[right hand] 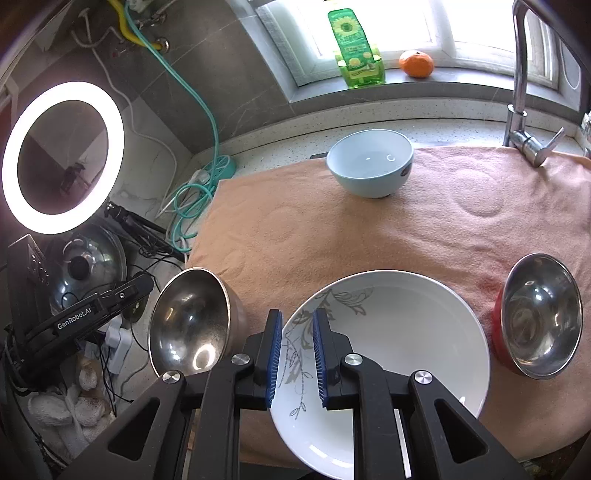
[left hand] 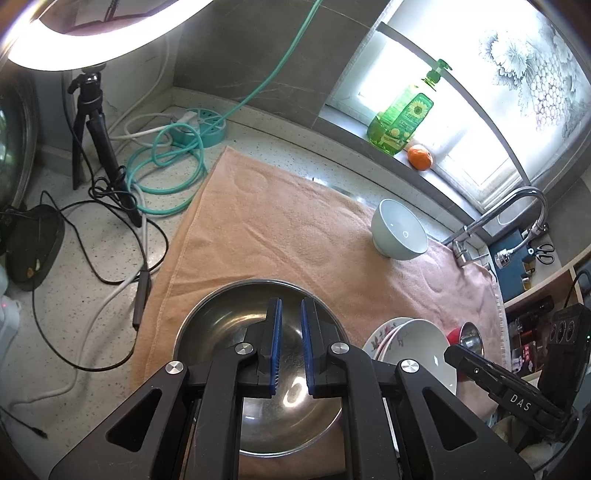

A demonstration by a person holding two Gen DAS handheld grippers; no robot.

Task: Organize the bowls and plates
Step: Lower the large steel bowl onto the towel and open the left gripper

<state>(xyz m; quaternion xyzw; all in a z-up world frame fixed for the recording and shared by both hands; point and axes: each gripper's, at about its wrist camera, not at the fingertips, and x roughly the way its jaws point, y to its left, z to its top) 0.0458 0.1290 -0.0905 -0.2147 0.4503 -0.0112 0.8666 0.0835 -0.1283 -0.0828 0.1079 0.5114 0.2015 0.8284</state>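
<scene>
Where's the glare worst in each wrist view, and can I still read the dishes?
Left wrist view: ring light and window blow out; the steel bowl shows one bright reflection, readable. Right wrist view: ring light glares and mirrors in the steel bowl; white plate and blue bowl stay clear. Fisheye bends the edges.

Three bowls: one pale blue bowl (right hand: 370,167), one steel bowl (right hand: 192,325), one red steel-lined bowl (right hand: 537,317). Two plates, stacked: white plate (left hand: 421,350) over a floral plate (left hand: 380,338). One towel (right hand: 295,236), one soap bottle (right hand: 356,48), one orange (right hand: 416,63).
</scene>
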